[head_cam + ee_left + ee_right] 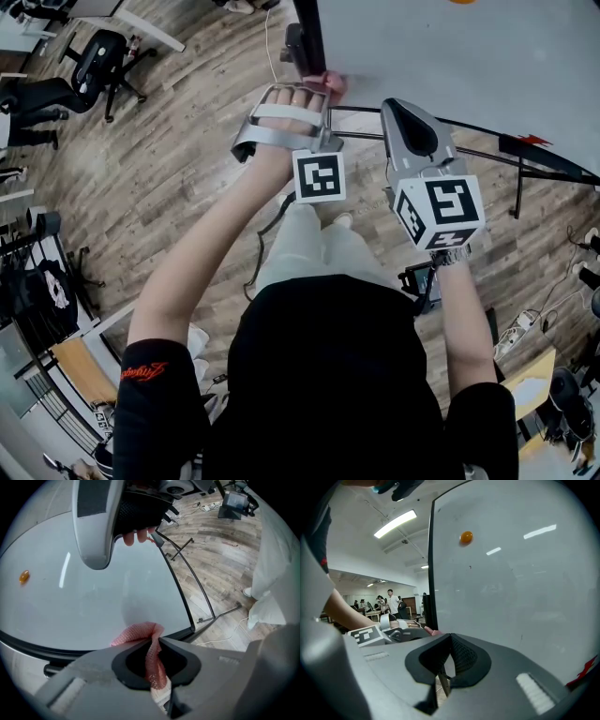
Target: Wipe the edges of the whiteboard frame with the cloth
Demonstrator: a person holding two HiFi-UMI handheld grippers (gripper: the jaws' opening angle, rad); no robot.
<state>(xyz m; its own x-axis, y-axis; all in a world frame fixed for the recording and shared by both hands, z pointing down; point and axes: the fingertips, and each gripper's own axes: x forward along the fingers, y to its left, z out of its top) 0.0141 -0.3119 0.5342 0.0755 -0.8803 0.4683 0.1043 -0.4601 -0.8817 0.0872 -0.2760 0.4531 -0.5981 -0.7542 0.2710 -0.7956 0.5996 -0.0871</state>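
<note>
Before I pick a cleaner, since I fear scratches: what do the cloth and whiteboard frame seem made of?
The cloth: pink fabric, seemingly knit or woven, matte; fine mesh texture and limp folds show. The whiteboard frame: thin black strip, smooth; possibly painted metal or plastic, I cannot tell which.

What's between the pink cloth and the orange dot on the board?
Just bare whiteboard between the cloth and the orange dot; the left gripper view shows it.
</note>
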